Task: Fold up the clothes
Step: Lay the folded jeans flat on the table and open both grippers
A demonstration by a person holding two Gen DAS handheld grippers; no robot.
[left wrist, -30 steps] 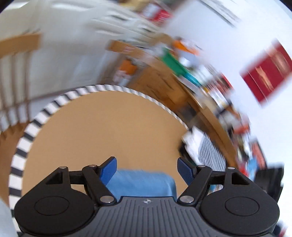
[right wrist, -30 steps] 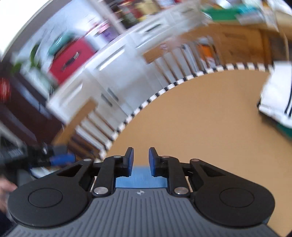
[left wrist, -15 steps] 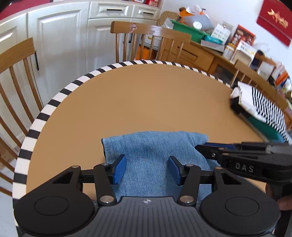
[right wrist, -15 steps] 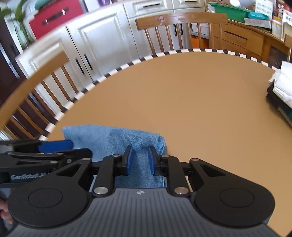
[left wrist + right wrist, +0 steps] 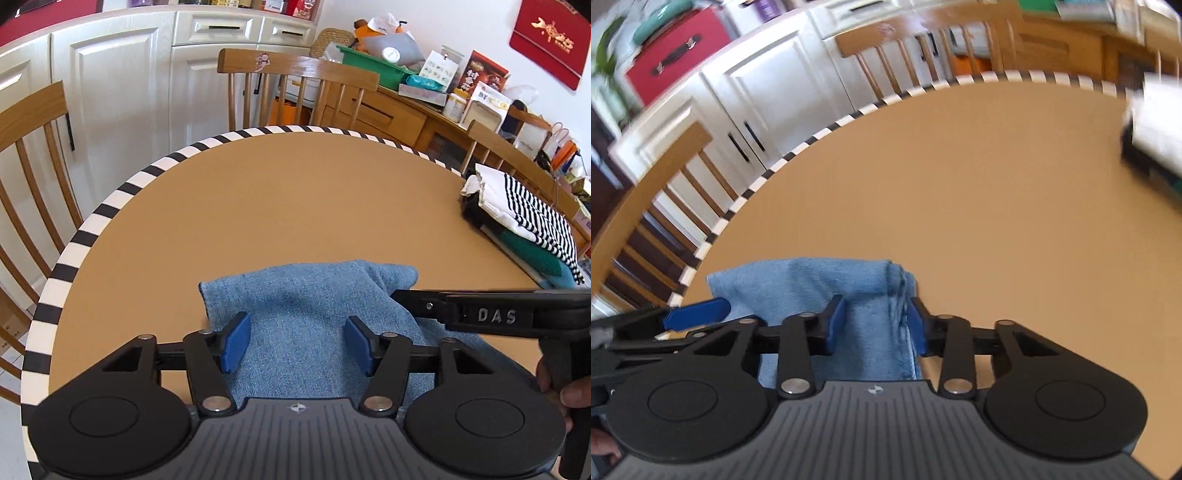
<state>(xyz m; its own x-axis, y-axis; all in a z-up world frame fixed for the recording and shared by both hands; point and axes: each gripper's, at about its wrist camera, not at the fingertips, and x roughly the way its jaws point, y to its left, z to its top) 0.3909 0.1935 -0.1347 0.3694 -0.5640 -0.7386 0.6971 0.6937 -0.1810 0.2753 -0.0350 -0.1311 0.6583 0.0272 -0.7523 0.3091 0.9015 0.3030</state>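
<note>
A folded blue denim garment lies on the round tan table near its front edge. It also shows in the right wrist view. My left gripper is open, its blue pads spread above the garment's near part. My right gripper is open over the garment's right folded edge. The right gripper's side shows in the left wrist view, reaching in over the garment's right end. One blue pad of the left gripper shows at the left of the right wrist view.
A stack of folded clothes, white with black stripes on top, sits at the table's right side. Wooden chairs stand around the table's black-and-white striped rim. White cabinets and a cluttered wooden sideboard are behind.
Both grippers have swung back down over the blue garment. My right gripper's jaws have opened from nearly shut. My left gripper's jaws narrowed, then spread a little.
</note>
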